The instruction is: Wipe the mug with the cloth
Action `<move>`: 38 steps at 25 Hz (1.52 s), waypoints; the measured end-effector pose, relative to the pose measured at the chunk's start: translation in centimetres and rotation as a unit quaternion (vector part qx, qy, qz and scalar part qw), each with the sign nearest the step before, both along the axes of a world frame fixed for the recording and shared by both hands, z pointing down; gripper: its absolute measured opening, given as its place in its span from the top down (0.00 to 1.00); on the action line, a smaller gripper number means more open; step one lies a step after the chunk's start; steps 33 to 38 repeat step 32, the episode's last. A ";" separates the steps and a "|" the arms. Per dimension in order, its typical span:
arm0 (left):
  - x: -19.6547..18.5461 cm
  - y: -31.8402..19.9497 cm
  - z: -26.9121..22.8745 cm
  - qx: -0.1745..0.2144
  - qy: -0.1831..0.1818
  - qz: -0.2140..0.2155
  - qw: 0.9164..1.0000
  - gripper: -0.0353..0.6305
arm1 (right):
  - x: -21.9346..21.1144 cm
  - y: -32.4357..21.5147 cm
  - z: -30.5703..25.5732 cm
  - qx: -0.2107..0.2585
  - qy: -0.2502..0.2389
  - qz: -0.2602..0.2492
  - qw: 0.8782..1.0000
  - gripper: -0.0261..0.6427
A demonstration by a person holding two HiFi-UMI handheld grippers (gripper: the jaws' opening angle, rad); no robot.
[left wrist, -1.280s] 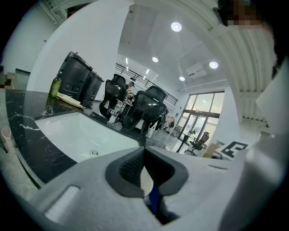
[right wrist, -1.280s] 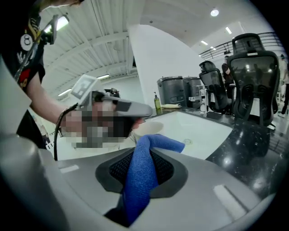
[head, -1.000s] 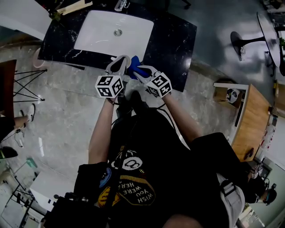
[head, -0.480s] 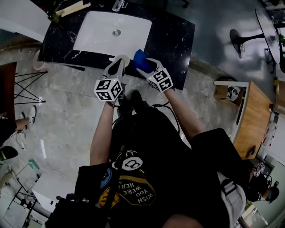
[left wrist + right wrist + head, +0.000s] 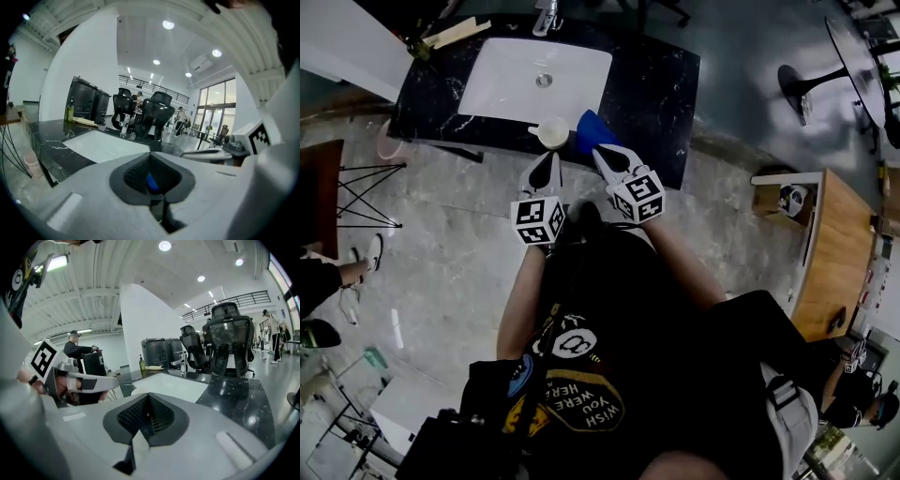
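Mug upright, mouth up, on the dark bench at its front edge. White sink just beyond the mug. Blue cloth bunched just right of the mug, close enough that touching or apart cannot be told.

Left claw straight in front of the mug, on the person's side, off the bench edge and apart from it; clenched, nothing held, a sliver of blue showing past the pads. Right claw in front and to the right of the mug, tips aimed at the cloth; clenched and empty.

Likely next: right claw, the nearer one, forward to the cloth; left claw forward to the mug. Both to be released first.
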State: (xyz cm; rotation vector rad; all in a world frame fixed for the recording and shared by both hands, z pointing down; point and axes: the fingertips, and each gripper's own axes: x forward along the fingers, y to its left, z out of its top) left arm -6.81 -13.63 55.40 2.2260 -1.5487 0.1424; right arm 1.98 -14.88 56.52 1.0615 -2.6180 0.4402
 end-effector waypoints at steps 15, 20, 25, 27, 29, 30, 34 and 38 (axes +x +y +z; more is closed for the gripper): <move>0.4 2.9 -1.5 0.015 -0.013 0.018 1.000 0.94 | -0.5 1.5 -1.2 -0.009 -0.016 0.021 1.000 0.96; 0.5 3.0 -1.5 0.013 -0.013 0.023 1.000 0.94 | -0.7 2.0 -1.2 -0.009 -0.021 0.013 1.000 0.96; 0.6 3.1 -1.4 0.012 -0.015 0.026 0.999 0.94 | -1.2 2.2 -1.6 -0.005 -0.029 0.002 1.000 0.96; 0.5 3.0 -1.5 0.012 -0.016 0.026 0.999 0.94 | -1.3 2.2 -1.7 -0.004 -0.031 0.000 1.000 0.96; 0.6 3.0 -1.5 0.012 -0.016 0.027 0.999 0.94 | -1.4 2.3 -1.7 -0.004 -0.030 -0.002 1.000 0.96; 0.6 3.0 -1.5 0.012 -0.016 0.028 0.999 0.94 | -1.5 2.4 -1.7 -0.004 -0.030 -0.004 1.000 0.96; 0.6 3.0 -1.4 0.011 -0.016 0.029 0.999 0.94 | -1.5 2.5 -1.7 -0.004 -0.031 -0.006 0.999 0.96; 0.6 3.0 -1.4 0.011 -0.016 0.029 0.999 0.94 | -1.5 2.5 -1.7 -0.004 -0.031 -0.006 0.999 0.96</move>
